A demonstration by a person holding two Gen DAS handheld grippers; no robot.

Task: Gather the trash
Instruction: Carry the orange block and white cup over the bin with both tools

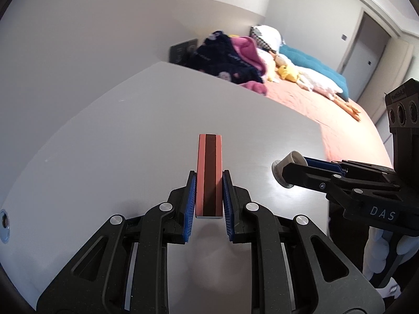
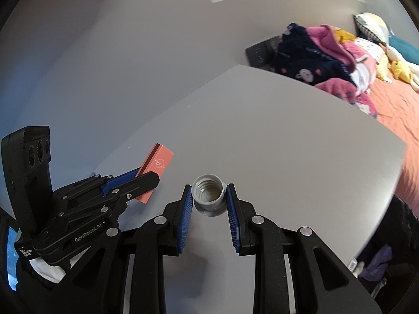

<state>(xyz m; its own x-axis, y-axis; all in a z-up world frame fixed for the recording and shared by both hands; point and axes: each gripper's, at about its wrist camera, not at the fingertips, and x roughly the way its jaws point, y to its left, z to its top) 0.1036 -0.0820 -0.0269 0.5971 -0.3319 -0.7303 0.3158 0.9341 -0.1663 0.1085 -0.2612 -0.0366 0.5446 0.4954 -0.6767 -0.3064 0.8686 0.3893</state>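
Observation:
My left gripper (image 1: 209,180) is shut on a slim pink box with a dark brown stripe (image 1: 209,175), held above the white table (image 1: 131,136). The same pink box (image 2: 157,168) shows at the left of the right wrist view, clamped in the left gripper (image 2: 146,178). My right gripper (image 2: 208,196) is shut on a small grey threaded cap (image 2: 208,193), its open side facing the camera. In the left wrist view that cap (image 1: 288,166) sticks out between the right gripper's fingers (image 1: 296,172) at the right.
The white table (image 2: 262,144) fills the middle of both views. Behind it is a bed with an orange cover (image 1: 314,110), a heap of dark and pink clothes (image 1: 230,55), pillows and yellow plush toys (image 1: 285,72). A grey door (image 1: 366,52) is at the far right.

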